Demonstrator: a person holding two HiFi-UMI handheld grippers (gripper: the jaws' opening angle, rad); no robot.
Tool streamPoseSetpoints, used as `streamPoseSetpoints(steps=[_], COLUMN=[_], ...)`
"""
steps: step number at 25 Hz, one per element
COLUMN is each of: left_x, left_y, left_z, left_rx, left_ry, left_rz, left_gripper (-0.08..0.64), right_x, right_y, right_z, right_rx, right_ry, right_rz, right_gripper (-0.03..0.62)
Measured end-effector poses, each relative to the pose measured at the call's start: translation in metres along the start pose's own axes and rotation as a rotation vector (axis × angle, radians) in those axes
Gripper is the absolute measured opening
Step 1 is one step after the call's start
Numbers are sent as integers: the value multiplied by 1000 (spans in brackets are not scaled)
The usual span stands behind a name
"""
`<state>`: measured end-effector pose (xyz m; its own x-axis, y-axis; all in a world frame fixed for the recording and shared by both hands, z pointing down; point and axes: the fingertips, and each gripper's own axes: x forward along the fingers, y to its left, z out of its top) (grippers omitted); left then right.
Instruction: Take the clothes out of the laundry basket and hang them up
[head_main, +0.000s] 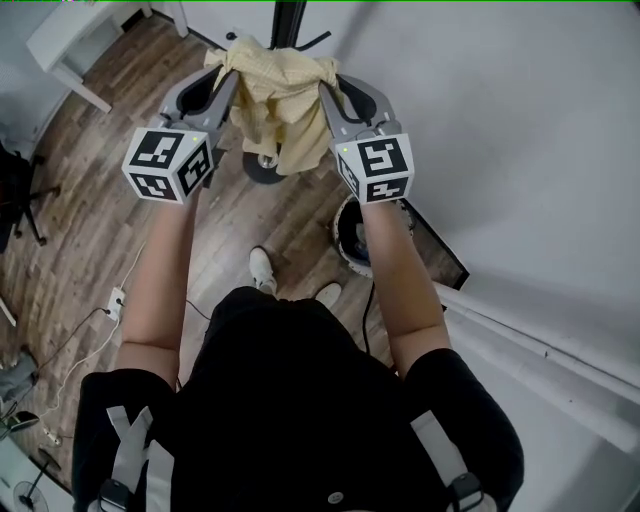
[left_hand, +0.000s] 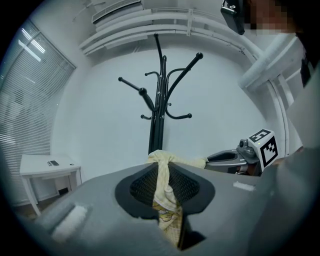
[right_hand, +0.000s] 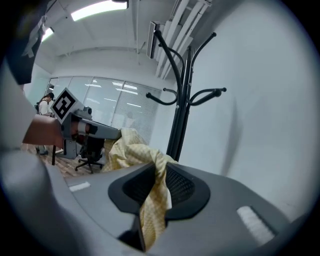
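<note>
A pale yellow checked garment (head_main: 277, 95) hangs stretched between my two grippers, held up in front of a black coat stand (head_main: 288, 22). My left gripper (head_main: 229, 75) is shut on the garment's left edge, and the cloth (left_hand: 165, 187) runs down between its jaws. My right gripper (head_main: 325, 88) is shut on the right edge, with cloth (right_hand: 152, 195) bunched between its jaws. The coat stand's pole (left_hand: 159, 110) and curved hooks (right_hand: 187, 95) rise just ahead of both grippers. The stand's round base (head_main: 262, 166) shows below the garment.
A round dark laundry basket (head_main: 352, 235) stands on the wooden floor by my right forearm. A white wall (head_main: 520, 130) runs along the right. A white table (left_hand: 47, 167) stands at the far left, and cables with a power strip (head_main: 115, 300) lie on the floor.
</note>
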<state>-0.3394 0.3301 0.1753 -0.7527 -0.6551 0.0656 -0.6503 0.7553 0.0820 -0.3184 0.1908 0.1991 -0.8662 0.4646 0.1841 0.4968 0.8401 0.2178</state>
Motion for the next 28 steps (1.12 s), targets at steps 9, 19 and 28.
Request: streamPoseSetpoints(steps=[9,19,28], left_x=[47,60,57], left_y=[51,54,50], left_z=[-93,-173,-189], left_rx=[-45,-58,-31], left_ry=[148,278,282], left_rz=[40,35,57], left_gripper=[63,66,180], right_x=[68,88,83], right_y=[-2,11,11], right_z=[-76,-133,-149], right_rx=[43,106,168], right_ry=[139,214,204], right_rz=[1,0,-36], right_gripper=[80,84,170])
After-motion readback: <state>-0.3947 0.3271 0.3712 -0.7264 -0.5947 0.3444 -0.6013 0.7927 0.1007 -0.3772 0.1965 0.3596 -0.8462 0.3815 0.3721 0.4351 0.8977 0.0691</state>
